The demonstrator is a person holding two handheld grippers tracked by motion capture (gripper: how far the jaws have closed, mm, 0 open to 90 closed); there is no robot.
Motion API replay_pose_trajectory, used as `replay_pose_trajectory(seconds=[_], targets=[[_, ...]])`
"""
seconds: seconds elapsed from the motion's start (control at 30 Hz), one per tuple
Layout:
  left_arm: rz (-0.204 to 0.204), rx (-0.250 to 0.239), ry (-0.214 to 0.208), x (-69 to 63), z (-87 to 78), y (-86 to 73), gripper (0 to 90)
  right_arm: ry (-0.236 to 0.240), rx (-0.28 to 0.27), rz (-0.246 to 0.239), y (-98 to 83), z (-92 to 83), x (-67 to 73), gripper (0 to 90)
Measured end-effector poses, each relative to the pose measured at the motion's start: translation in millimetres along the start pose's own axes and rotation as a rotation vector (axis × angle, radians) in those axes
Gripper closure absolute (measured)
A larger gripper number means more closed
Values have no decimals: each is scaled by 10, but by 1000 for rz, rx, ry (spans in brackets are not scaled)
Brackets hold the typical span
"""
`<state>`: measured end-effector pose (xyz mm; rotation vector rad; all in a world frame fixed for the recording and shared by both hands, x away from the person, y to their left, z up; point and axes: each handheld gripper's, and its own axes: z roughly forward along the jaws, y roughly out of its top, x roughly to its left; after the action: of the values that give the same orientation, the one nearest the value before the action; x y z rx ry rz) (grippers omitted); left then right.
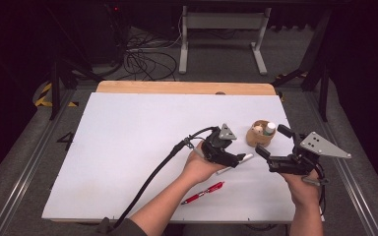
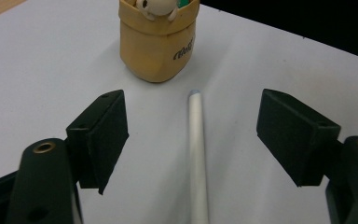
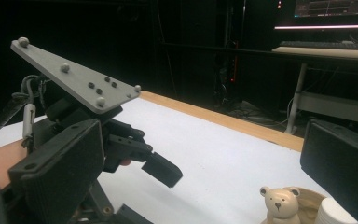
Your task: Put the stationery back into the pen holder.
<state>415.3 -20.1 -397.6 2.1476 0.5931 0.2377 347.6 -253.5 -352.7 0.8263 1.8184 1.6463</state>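
Silver pen [image 2: 197, 158] lies flat on the white table [image 1: 128, 147], lengthwise between the two pads of the left gripper [image 2: 193, 135], nearer the middle; neither pad touches it. Jaws stand released, well apart. The pen is a plain, matte metallic cylinder with a rounded tip pointing toward the tan holder [image 2: 158, 42] just ahead. The left hand [image 1: 199, 167] lies low over the table, gripper angled toward the holder. The right gripper [image 1: 275, 145] stands beside the holder, jaws spread, grasping nothing.
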Motion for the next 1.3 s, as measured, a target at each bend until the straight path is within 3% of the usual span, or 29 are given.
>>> replay_pose_trajectory(seconds=[0.53, 0.83, 1.07, 1.3], targets=[[-47, -4, 4, -49, 256, 56, 442, -6, 3, -4, 9, -2, 3, 7], [-29, 14, 5, -88, 416, 77, 485, -7, 5, 0, 9, 2, 6, 8], [8, 68, 16, -130, 583, 75, 500, -10, 1, 5, 7, -4, -3, 9], [-8, 99, 21, -140, 714, 53, 552, -18, 1, 11, 6, 1, -6, 9]])
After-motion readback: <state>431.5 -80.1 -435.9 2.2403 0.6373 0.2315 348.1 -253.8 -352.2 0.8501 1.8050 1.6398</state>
